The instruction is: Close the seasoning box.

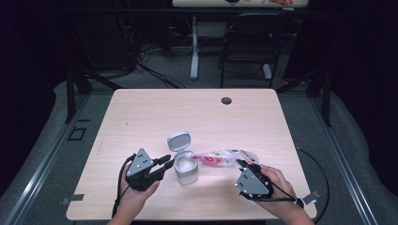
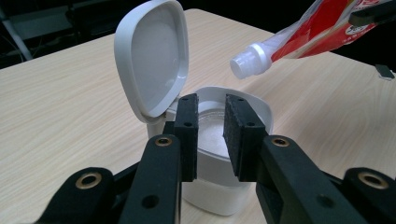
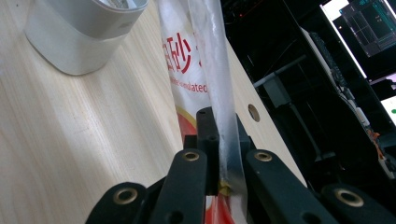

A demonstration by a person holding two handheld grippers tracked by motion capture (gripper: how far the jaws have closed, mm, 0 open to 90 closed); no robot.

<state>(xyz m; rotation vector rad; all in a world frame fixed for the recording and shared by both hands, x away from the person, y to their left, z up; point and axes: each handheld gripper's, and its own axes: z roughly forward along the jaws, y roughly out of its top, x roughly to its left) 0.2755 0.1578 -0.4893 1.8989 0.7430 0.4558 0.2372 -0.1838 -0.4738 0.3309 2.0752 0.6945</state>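
A white container (image 1: 187, 171) stands near the table's front, its flip lid (image 1: 179, 140) swung open and upright. White powder lies inside it. My left gripper (image 1: 168, 160) is against the container's left side. In the left gripper view its jaws (image 2: 212, 100) stand slightly apart at the near rim of the container (image 2: 215, 200), pinching nothing. My right gripper (image 1: 243, 164) is shut on the rear edge of a red-and-white pouch (image 1: 220, 157). The pouch (image 2: 322, 32) is tilted, and its white spout (image 2: 250, 60) hangs just above and beside the container's mouth. Clear pouch film (image 3: 219, 93) runs between the right jaws (image 3: 219, 126).
The light wooden table (image 1: 187, 112) has a round cable hole (image 1: 226, 101) at its far right. Beyond it stand a black chair (image 1: 251, 37) and a white desk leg (image 1: 194, 47). A small dark object (image 2: 384, 71) lies on the table past the pouch.
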